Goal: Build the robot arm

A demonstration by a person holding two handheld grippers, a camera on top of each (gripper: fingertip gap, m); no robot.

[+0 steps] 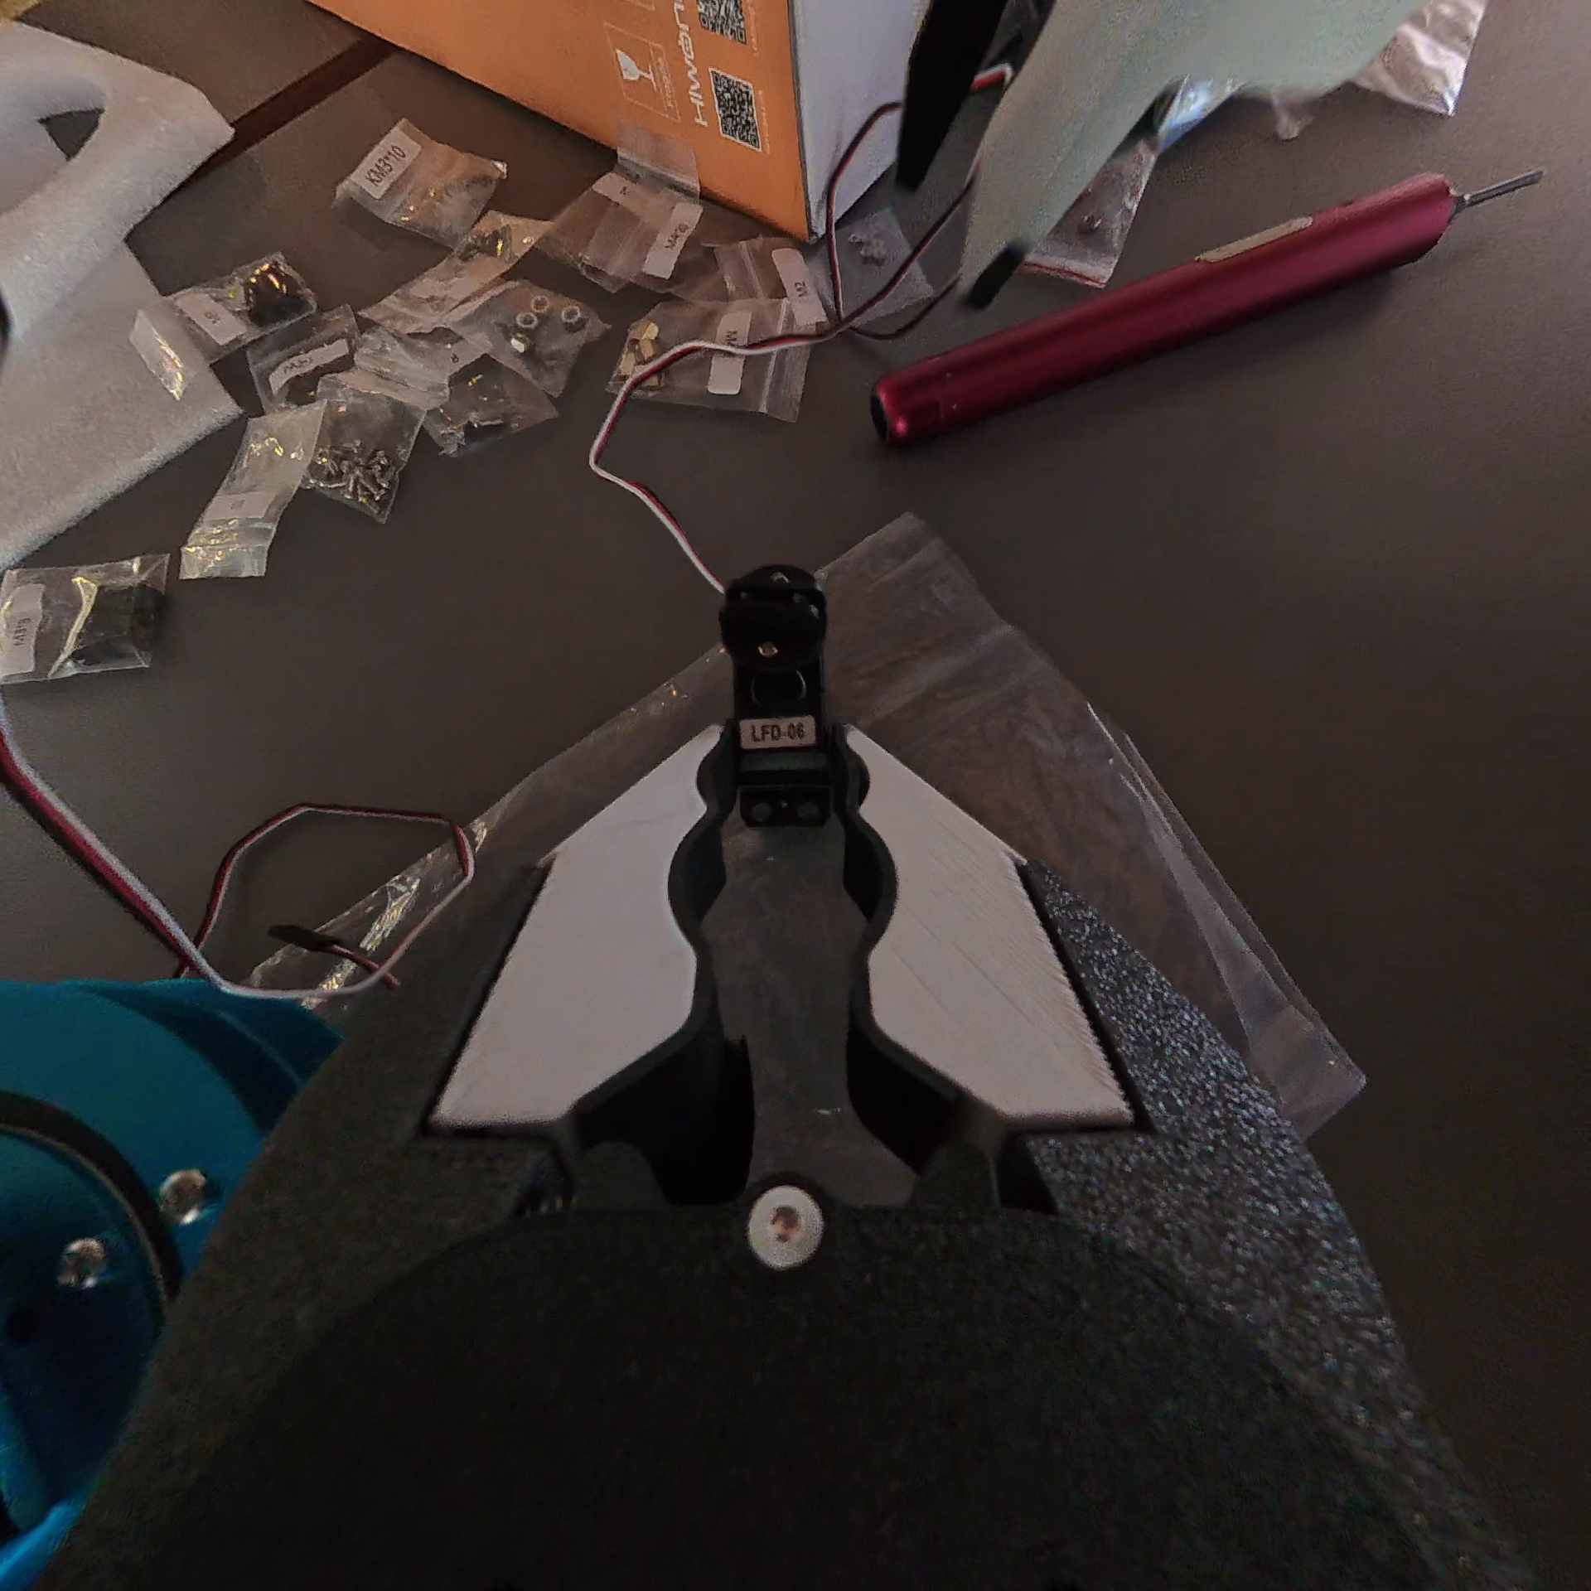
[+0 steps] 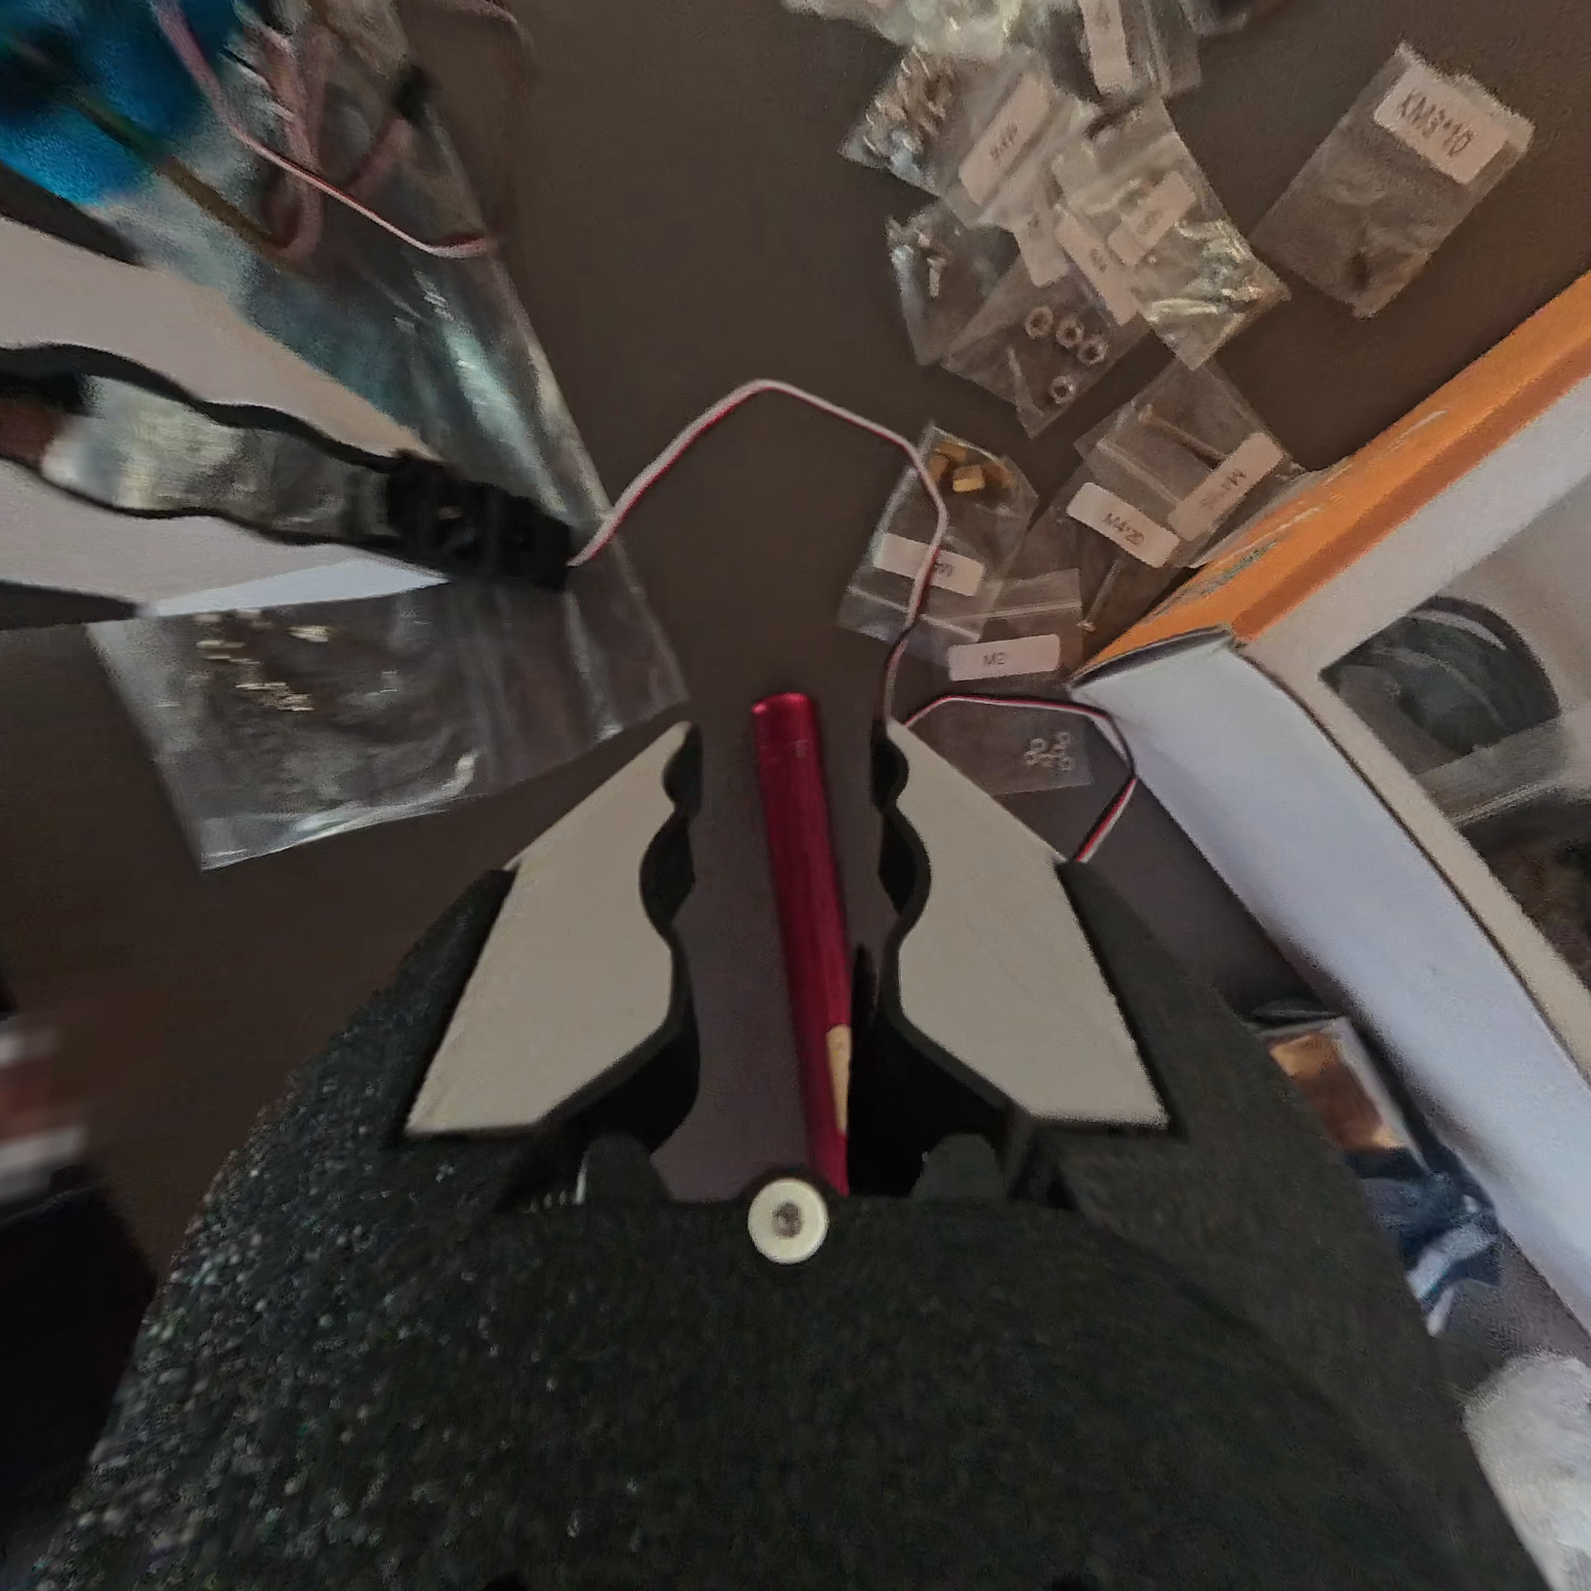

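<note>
My left gripper (image 1: 779,742) is shut on a small black servo (image 1: 779,654), held by its sides above a clear plastic bag (image 1: 990,671). The servo's white-red-black wire (image 1: 654,405) trails to the back. A red pen-shaped screwdriver (image 1: 1162,310) lies on the dark table at the right. In the right wrist view my right gripper (image 2: 788,740) is open, its fingers on either side of the screwdriver (image 2: 805,904) without touching it. The left gripper with the servo (image 2: 465,525) shows blurred at the left there. The right gripper shows blurred at the top of the left wrist view (image 1: 1076,129).
Several small clear bags of screws and nuts (image 1: 387,344) are scattered at the back left. An orange and white cardboard box (image 1: 603,69) stands behind them, close to my right gripper (image 2: 1291,818). White foam (image 1: 77,258) lies at far left. A blue metal part (image 1: 103,1162) sits at lower left.
</note>
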